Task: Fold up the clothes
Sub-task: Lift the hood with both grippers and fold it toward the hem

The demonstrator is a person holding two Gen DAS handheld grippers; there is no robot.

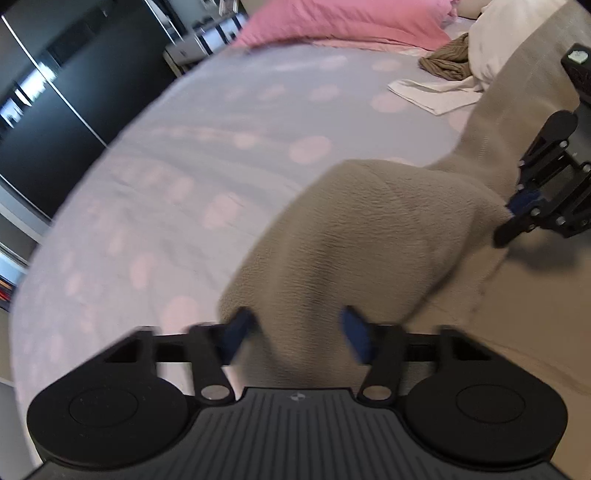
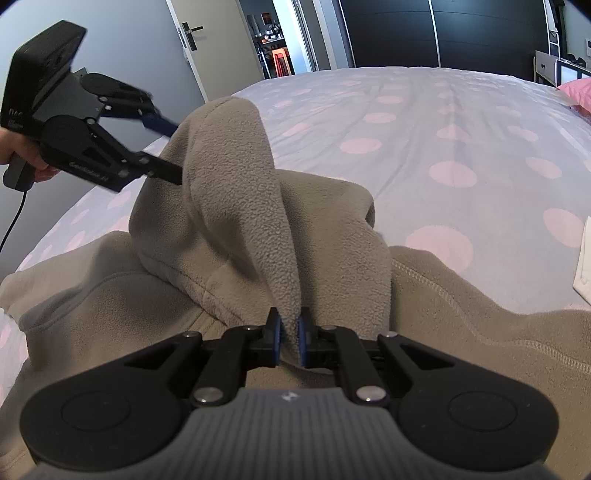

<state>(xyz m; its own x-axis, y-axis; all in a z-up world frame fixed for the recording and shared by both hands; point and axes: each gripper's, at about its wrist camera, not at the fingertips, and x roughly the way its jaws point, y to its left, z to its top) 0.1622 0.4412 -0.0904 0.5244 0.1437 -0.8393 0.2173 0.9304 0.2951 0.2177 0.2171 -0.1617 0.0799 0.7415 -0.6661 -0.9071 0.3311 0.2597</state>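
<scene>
Both tongs at fleece — right tongs pinch fold, left tongs parted, astride it

1 grey fleece, 2 tongs, 1 pink pillow, 1 white cloth, 1 brown garment.

blur: left gripper fingers | cut off: white cloth

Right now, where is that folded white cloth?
In the left wrist view the white cloth lies flat on the spotted bedspread, upper right, just in front of a crumpled brown garment and below the pink pillow.
</scene>
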